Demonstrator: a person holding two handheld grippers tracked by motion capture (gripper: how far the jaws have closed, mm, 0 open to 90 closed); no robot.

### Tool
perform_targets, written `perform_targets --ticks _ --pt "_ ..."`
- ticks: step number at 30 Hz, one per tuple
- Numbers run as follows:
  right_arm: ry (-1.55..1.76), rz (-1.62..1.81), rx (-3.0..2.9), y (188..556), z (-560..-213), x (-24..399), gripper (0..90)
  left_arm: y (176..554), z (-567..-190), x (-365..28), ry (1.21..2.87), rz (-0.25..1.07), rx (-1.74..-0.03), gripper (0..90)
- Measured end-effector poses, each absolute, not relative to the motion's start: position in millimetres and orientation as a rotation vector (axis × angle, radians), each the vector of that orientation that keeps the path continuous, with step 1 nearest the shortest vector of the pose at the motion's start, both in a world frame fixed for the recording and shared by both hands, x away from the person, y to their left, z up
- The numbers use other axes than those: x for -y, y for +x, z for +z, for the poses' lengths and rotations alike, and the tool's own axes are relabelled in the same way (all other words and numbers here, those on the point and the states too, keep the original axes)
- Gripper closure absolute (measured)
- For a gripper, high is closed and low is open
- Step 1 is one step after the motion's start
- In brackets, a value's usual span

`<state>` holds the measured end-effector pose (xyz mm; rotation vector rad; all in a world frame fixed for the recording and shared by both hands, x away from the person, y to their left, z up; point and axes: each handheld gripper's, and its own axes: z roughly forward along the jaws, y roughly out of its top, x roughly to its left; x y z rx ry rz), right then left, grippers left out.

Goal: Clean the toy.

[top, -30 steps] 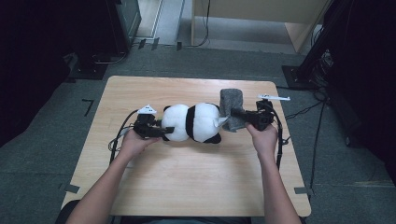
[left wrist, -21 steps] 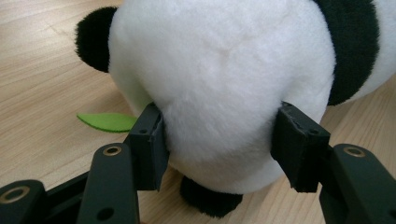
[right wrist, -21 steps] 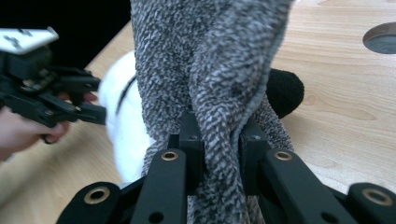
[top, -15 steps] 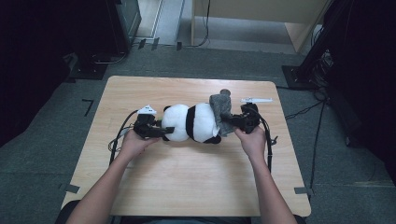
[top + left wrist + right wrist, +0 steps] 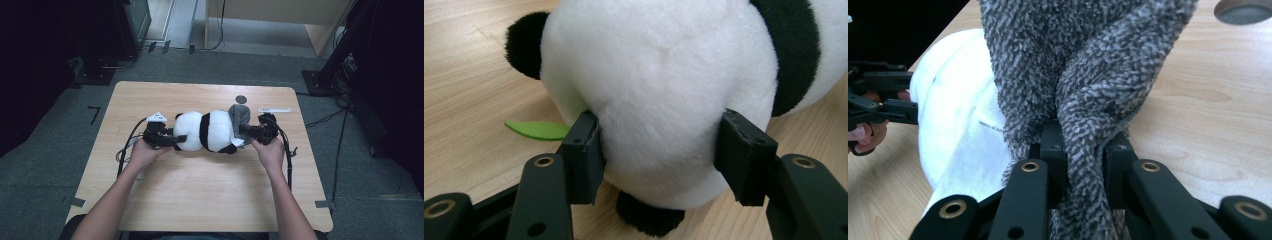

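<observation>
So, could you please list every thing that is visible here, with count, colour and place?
panda: 1, white and black, lying at the table's middle, between the two grippers
cloth: 1, grey, fuzzy, at the panda's right end
leaf: 1, green, flat on the table beside the panda
round mark: 1, grey, on the table behind the cloth
white strip: 1, white, on the table near its far right edge
table: 1, light wood, centre of the floor
left gripper: 1, black, shut on the panda
right gripper: 1, black, shut on the cloth
hands: 2, one on each gripper
</observation>
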<state>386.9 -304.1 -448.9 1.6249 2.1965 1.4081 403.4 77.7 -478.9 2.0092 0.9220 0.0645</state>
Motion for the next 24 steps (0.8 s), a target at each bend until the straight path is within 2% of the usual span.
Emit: perform_targets --ticks 24 --pt "1.786 1.244 -2.338 400 -498 297 78.1 404 -479 -80 2.013 0.076 -0.926 41.9"
